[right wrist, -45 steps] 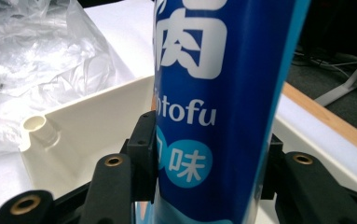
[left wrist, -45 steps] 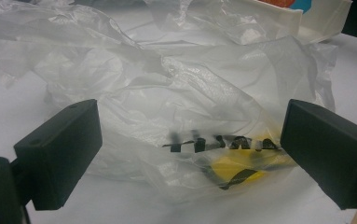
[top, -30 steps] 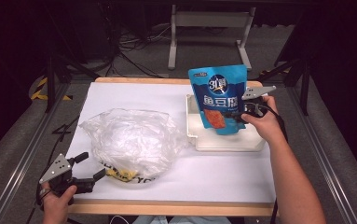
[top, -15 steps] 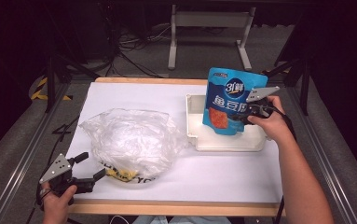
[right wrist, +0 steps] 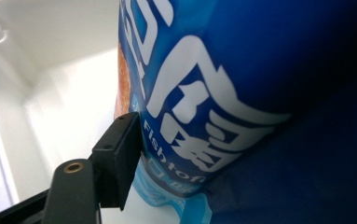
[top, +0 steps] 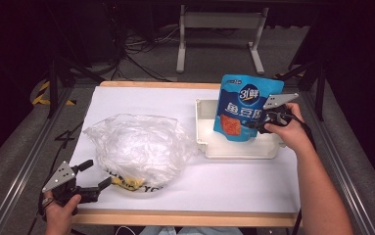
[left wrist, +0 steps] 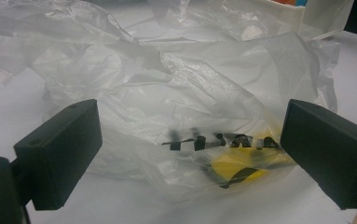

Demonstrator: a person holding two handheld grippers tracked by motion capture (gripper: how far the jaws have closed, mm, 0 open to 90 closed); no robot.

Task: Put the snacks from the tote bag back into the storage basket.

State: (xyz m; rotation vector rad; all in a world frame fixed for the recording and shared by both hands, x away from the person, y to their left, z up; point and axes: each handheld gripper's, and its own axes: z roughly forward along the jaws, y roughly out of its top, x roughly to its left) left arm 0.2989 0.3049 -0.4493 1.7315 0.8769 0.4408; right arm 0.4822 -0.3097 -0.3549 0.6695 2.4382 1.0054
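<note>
A blue snack pouch (top: 244, 107) with white lettering stands upright in the white tray (top: 209, 147) at the right of the table. My right gripper (top: 257, 123) is shut on the pouch's right edge; in the right gripper view the blue pouch (right wrist: 223, 93) presses against one black jaw, the other jaw hidden behind it. A crumpled clear plastic bag (top: 138, 147) with black and yellow print lies left of centre. My left gripper (top: 97, 177) stands open at the bag's near left corner, and the plastic bag (left wrist: 190, 116) lies between and beyond the wide jaws.
White paper covers the table (top: 141, 100), with a wooden front edge (top: 185, 218). Metal rails (top: 23, 166) run along both sides. A stand's frame (top: 219, 34) and cables sit on the floor beyond the far edge.
My right gripper has carried the blue pouch to the right and slightly down, toward the tray's right half. The left gripper and the plastic bag have stayed put.
</note>
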